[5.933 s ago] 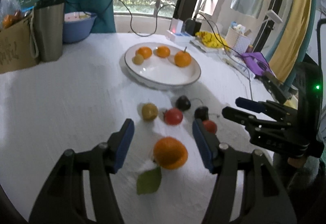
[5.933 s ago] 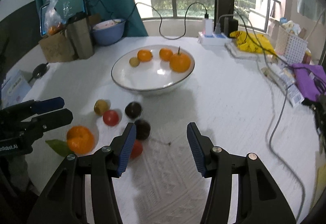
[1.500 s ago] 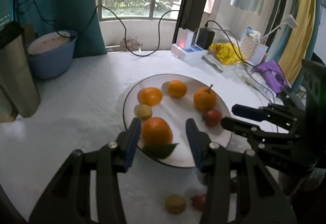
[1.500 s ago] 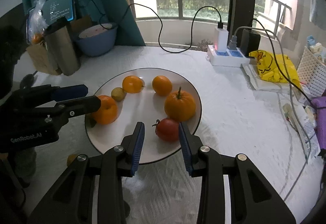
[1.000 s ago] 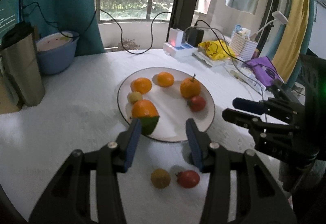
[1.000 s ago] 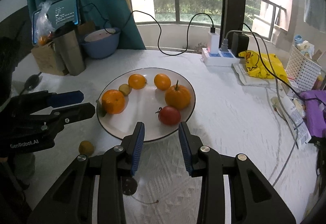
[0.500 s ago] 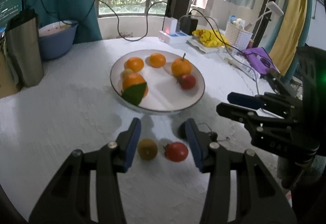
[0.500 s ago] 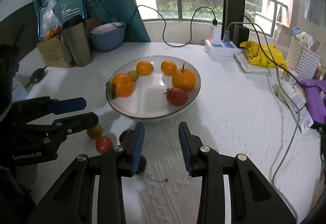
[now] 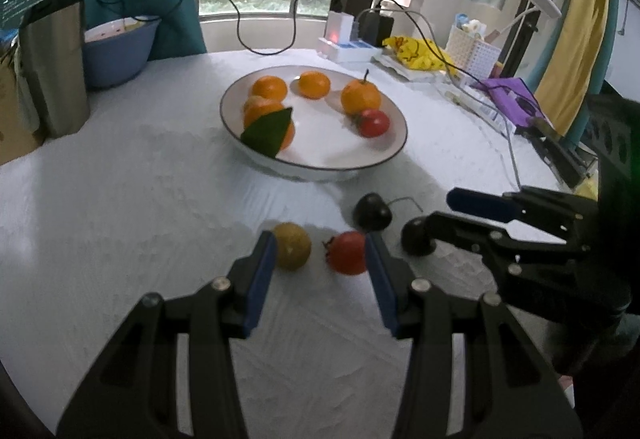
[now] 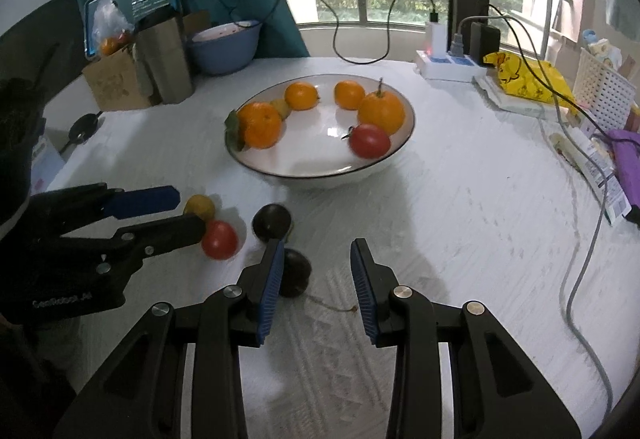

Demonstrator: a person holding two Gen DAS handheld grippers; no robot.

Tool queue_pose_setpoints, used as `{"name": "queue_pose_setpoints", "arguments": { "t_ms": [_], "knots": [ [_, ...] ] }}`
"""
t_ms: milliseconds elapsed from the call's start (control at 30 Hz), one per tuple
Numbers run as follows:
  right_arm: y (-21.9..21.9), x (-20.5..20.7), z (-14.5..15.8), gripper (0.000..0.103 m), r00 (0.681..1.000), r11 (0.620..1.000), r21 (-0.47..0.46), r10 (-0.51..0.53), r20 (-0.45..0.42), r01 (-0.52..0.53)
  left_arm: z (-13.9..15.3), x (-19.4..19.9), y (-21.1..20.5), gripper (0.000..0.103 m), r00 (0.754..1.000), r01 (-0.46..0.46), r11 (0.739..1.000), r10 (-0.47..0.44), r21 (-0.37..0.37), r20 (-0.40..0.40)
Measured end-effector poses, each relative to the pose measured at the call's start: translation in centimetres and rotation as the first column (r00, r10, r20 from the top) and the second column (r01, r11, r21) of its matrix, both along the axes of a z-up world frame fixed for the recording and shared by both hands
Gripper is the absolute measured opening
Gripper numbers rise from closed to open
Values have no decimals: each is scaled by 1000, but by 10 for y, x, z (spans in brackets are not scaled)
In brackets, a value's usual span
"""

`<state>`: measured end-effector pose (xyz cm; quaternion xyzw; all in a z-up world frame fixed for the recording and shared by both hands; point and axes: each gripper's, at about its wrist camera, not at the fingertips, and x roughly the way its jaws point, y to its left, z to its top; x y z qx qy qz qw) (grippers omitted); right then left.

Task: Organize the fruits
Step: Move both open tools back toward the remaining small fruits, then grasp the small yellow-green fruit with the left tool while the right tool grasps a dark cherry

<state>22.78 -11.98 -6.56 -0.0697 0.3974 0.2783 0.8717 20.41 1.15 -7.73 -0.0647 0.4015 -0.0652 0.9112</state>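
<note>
A white bowl (image 9: 394, 149) (image 10: 400, 155) holds several oranges, one with a green leaf (image 9: 268, 133), and a red tomato (image 9: 374, 122) (image 10: 370, 141). On the table in front lie a yellow-brown fruit (image 9: 294, 245) (image 10: 200, 206), a red tomato (image 9: 347, 253) (image 10: 219, 239) and two dark fruits (image 9: 372, 211) (image 10: 272, 220), (image 10: 295, 273). My left gripper (image 9: 320, 267) (image 10: 160, 213) is open and empty, low over the yellow fruit and tomato. My right gripper (image 10: 316, 281) (image 9: 440, 215) is open and empty, the nearer dark fruit by its left finger.
A steel flask (image 10: 164, 55), a cardboard box (image 10: 114, 83) and a blue bowl (image 10: 226, 47) stand at the back left. A power strip (image 10: 448, 69), cables, a yellow bag (image 10: 520, 77) and a white basket (image 10: 604, 83) sit at the back right.
Both grippers have pulled back from the bowl and dropped lower toward the loose fruits on the table. Both stay open and empty.
</note>
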Motion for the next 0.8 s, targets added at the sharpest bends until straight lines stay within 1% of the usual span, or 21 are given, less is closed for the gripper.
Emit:
{"name": "queue_pose_setpoints", "arguments": {
  "t_ms": [133, 200, 433, 567, 667, 700, 733, 767, 800],
  "knots": [
    [5, -2, -6, 37, 1000, 1000, -5, 16, -12, -16, -6, 0, 3, 48, 1000, -14, 1000, 14, 3, -19],
    [6, -1, -9, 39, 1000, 1000, 3, 21, -22, -21, -8, 0, 6, 47, 1000, -23, 1000, 23, 5, -21],
    [15, 0, -14, 39, 998, 998, -3, 55, -41, -55, -13, 10, 13, 47, 998, -55, 998, 55, 29, -33],
    [18, 1, -17, 39, 995, 997, -5, 76, -62, -77, -16, 15, 14, 47, 998, -43, 999, 44, 28, -36],
    [19, 2, -19, 38, 994, 996, -1, 85, -72, -85, -18, 19, 13, 47, 998, -26, 1000, 27, 16, -55],
    [19, 1, -18, 36, 993, 996, 1, 87, -73, -87, -19, 20, 13, 44, 998, -22, 1000, 23, 16, -57],
    [18, 2, -18, 32, 994, 996, 2, 87, -73, -87, -19, 20, 12, 43, 998, -16, 1000, 16, 16, -56],
    [18, 2, -18, 27, 993, 996, 4, 87, -75, -87, -19, 21, 11, 39, 998, -7, 1000, 8, 16, -56],
    [18, 1, -18, 27, 993, 996, 8, 87, -77, -87, -19, 21, 10, 28, 998, 2, 1000, -1, 17, -56]
  ]
}}
